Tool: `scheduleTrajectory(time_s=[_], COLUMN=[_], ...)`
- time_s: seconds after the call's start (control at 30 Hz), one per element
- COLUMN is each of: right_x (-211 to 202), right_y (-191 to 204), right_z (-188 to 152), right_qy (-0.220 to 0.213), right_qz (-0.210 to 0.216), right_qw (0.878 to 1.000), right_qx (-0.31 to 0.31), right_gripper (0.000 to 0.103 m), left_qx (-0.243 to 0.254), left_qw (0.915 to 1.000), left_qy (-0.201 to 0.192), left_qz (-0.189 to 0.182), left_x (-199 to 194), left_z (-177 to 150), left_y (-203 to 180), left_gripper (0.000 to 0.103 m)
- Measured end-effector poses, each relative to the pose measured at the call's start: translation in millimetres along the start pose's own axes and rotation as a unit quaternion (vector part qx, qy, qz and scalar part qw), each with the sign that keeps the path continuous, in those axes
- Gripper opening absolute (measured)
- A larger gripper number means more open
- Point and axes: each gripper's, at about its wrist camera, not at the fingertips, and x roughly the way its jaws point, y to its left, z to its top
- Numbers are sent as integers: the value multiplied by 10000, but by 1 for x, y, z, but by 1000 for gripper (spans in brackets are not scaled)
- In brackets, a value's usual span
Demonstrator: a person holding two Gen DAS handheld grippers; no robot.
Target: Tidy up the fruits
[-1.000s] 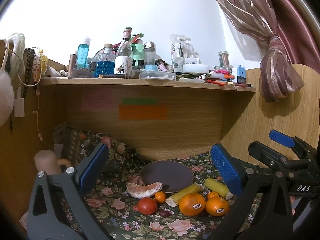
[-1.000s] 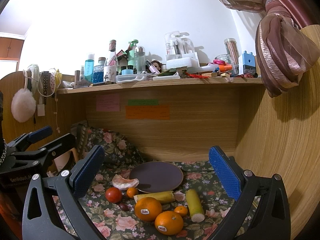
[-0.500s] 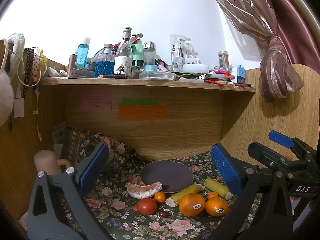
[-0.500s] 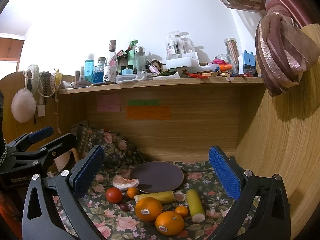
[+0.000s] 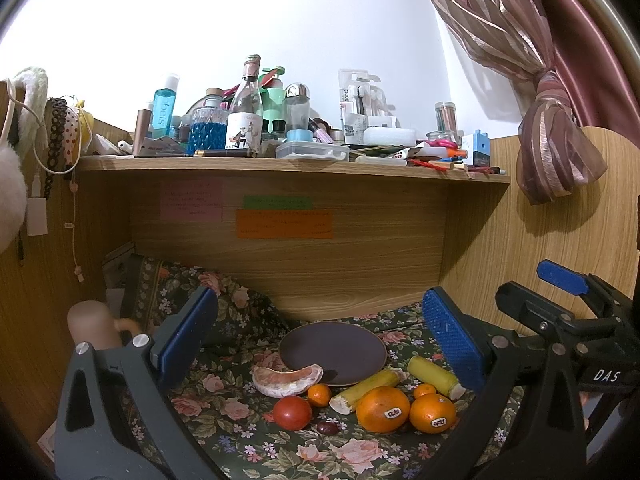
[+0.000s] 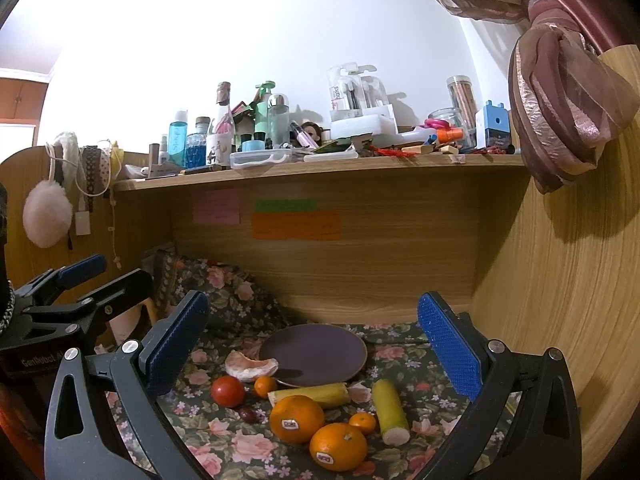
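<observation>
A dark round plate (image 5: 332,352) (image 6: 313,354) lies on the floral cloth (image 5: 240,432). In front of it lie a peeled pomelo piece (image 5: 288,380) (image 6: 250,367), a tomato (image 5: 292,412) (image 6: 228,391), a small tangerine (image 5: 319,395), two banana halves (image 5: 366,389) (image 5: 434,372), two stickered oranges (image 5: 383,409) (image 5: 433,413), another small tangerine (image 5: 424,390) and a dark grape (image 5: 327,427). My left gripper (image 5: 320,332) is open and empty above the fruit. My right gripper (image 6: 314,340) is open and empty; its body shows in the left wrist view (image 5: 568,320).
A wooden shelf (image 5: 280,164) crowded with bottles and stationery overhangs the nook. Wooden walls close in at the back, left and right (image 6: 560,300). A tied curtain (image 5: 556,160) hangs at the right. A beige mug (image 5: 94,326) stands at the left.
</observation>
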Motion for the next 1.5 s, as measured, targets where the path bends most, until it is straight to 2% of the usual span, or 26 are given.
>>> scheduleTrajectory(time_s=[0.3, 0.47, 0.6, 0.9, 1.07, 1.2, 1.5], right_x=[8, 21, 36, 65, 76, 84, 100], right_y=[0, -5, -15, -32, -30, -31, -37], right_z=[-3, -15, -32, -76, -99, -112, -126], right_qy=[115, 375, 794, 1719, 2117, 2335, 2670], right_qz=[35, -38, -127, -230, -126, -74, 102], right_qw=[9999, 9993, 9968, 9848, 9772, 9723, 9636], right_qx=[-21, -58, -28, -26, -81, -40, 101], right_gripper=[103, 103, 103, 103, 103, 102, 86], left_qx=[-15, -24, -40, -174, -207, -323, -253], left_qw=[9999, 9987, 9960, 9836, 9744, 9684, 9604], left_qy=[152, 509, 894, 1792, 2229, 2438, 2656], left_qz=[40, 9, 20, -44, -195, -424, -807], left_x=[11, 26, 41, 75, 90, 101, 114], left_z=[-6, -19, -37, -85, -107, -116, -126], left_y=[0, 8, 16, 32, 33, 29, 7], left_gripper=[103, 103, 103, 103, 90, 84, 80])
